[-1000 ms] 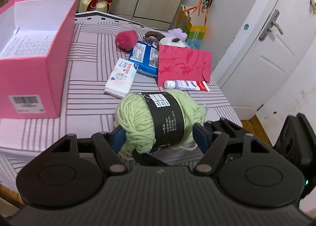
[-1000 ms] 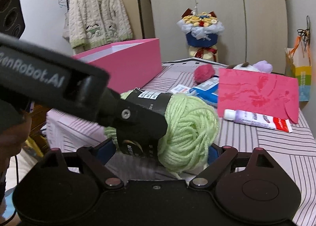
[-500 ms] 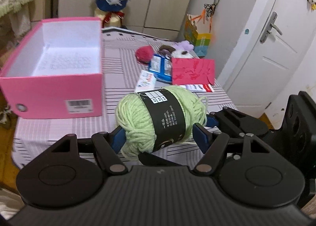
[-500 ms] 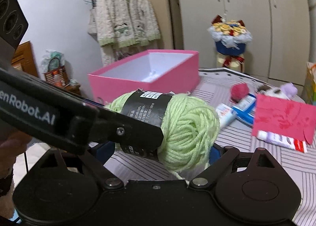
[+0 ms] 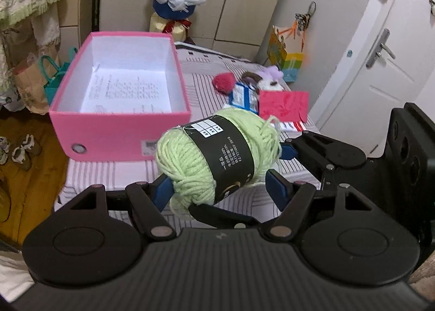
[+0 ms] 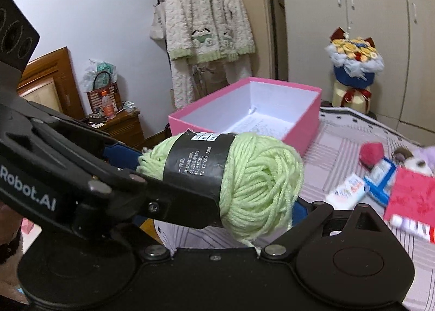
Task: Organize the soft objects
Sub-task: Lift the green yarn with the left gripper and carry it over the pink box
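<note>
Left wrist view: a ball of pale green yarn with a black paper band hangs in the air above the near edge of the striped counter, pinched between the blue pads of the left gripper, whose jaws press into both ends of the ball. The right gripper reaches in from the right, one blue pad against the yarn's far end. Beyond the yarn sits an open pink box, white inside, with a printed sheet lying on its bottom. To the right of the box lie a red pompom, a blue packet, a small plush toy and a red envelope. A bouquet stands behind the counter by the wardrobe.

Right wrist view: the yarn fills the middle of the frame, held aloft with the box behind it. The left gripper crosses from the left and clamps the ball at its banded middle. The right gripper has one blue pad showing under the yarn's right side; its jaws close around the ball. A white and green cardigan hangs on the wall.
</note>
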